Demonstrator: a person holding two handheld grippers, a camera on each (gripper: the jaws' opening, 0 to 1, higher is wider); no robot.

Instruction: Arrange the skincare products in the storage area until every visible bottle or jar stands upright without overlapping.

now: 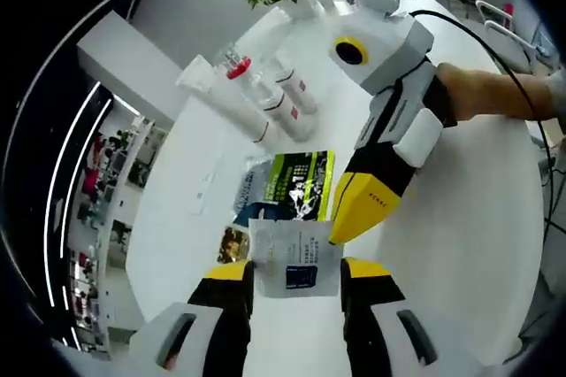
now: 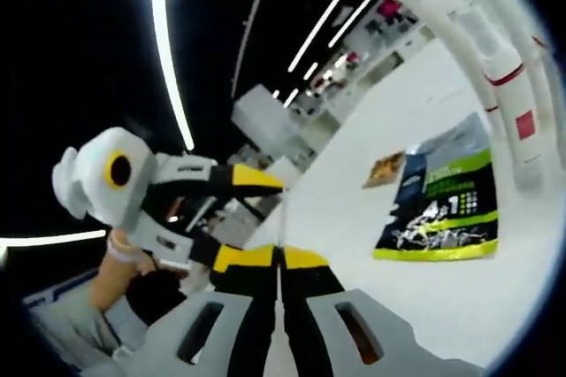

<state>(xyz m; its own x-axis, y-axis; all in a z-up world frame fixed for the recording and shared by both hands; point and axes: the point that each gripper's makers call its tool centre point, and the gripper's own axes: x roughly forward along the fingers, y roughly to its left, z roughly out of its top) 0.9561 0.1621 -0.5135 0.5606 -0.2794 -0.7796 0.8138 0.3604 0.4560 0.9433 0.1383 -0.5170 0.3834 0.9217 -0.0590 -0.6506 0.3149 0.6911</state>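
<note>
Both hand-held grippers (image 1: 296,284) (image 2: 281,257) pinch one white packet (image 1: 294,257); beyond the green packet (image 1: 301,184), the bottles (image 1: 265,98) lie flat on the tabletop (image 1: 460,218); none stands yet.

Ahead of the yellow-and-black left gripper (image 1: 296,281), a white sachet (image 1: 294,257), a green-and-black packet (image 1: 301,185), and white, red-banded bottles (image 1: 283,103) on a white table (image 1: 460,209).

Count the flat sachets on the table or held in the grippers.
4, maybe more hidden: white sachet between the left gripper jaws; green-black sachet, blue sachet and small brown sachet flat on the table.
</note>
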